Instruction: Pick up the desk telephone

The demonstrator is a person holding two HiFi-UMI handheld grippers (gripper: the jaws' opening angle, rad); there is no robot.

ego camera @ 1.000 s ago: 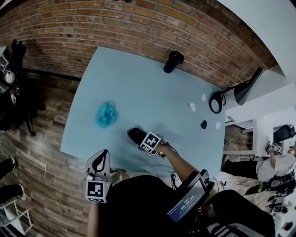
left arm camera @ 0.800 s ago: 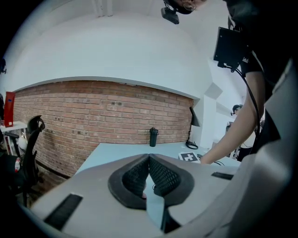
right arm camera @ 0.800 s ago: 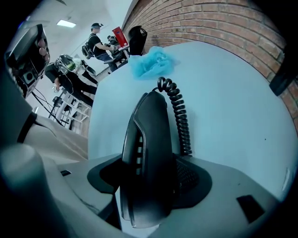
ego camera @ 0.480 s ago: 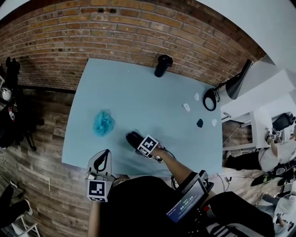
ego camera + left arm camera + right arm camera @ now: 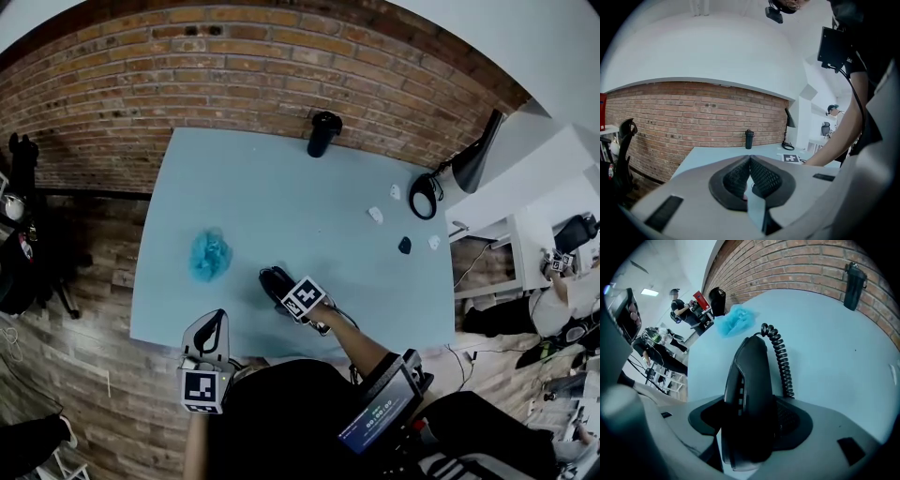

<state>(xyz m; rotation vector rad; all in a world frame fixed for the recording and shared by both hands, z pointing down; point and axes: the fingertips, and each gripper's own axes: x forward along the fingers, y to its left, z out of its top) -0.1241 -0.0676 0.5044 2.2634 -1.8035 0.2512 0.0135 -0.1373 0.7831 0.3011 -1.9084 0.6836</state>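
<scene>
1. The right claw [image 5: 749,420] is clamped on the black telephone handset [image 5: 750,376]. Both pads press its sides, and the earpiece end points away along the jaws.
2. Over the last second the claw and handset have hardly moved on the light-blue counter [image 5: 281,187] – mainly the head view has shifted. The handset sits in the near-middle part, right of the crumpled blue wrapper [image 5: 209,255] and well apart from the dark bottle [image 5: 323,133] at the brick wall.
3. So the grip looks secured but the lift seems not yet begun; whether the handset has cleared the surface I cannot tell.
4. The coiled cord [image 5: 780,362] trails over the counter beside the handset, and it may drag when raised.
5. The left claw [image 5: 750,164] hangs at the counter's near edge – jaws together, nothing between them.
</scene>
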